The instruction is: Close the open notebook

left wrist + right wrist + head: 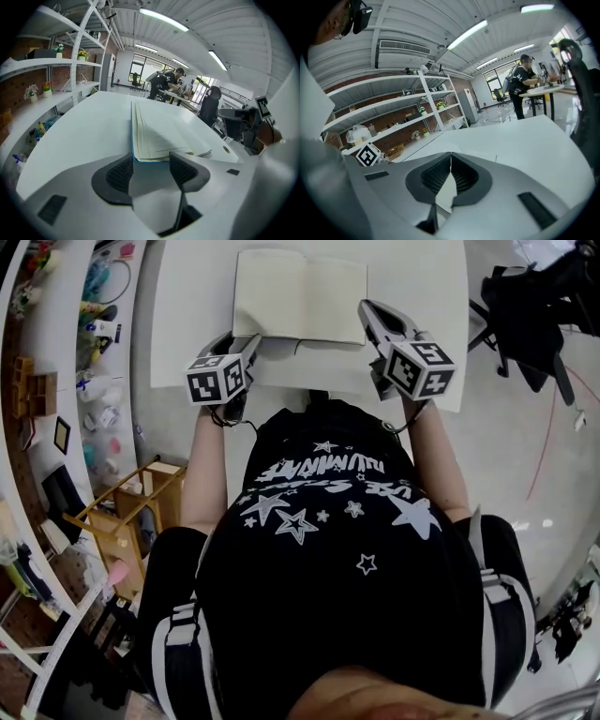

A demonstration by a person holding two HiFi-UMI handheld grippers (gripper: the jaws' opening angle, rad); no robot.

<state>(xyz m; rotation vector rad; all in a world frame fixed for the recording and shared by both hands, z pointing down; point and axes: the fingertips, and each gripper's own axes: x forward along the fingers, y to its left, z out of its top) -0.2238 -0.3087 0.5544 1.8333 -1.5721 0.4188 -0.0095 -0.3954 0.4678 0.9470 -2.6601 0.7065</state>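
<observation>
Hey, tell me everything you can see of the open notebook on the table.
The notebook lies open and flat on the white table, both cream pages blank. A thin blue cover edge shows under the pages. The left gripper, jaws apart, sits at its near left corner; the right gripper lies beside its right edge. Whether either touches it is unclear.

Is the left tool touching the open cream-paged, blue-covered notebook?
Cannot tell. Left gripper view: the open left tool straddles the notebook's near corner, but neither gap nor contact shows plainly.

Blue-covered notebook (300, 294) lies open on white table (187, 315).
</observation>
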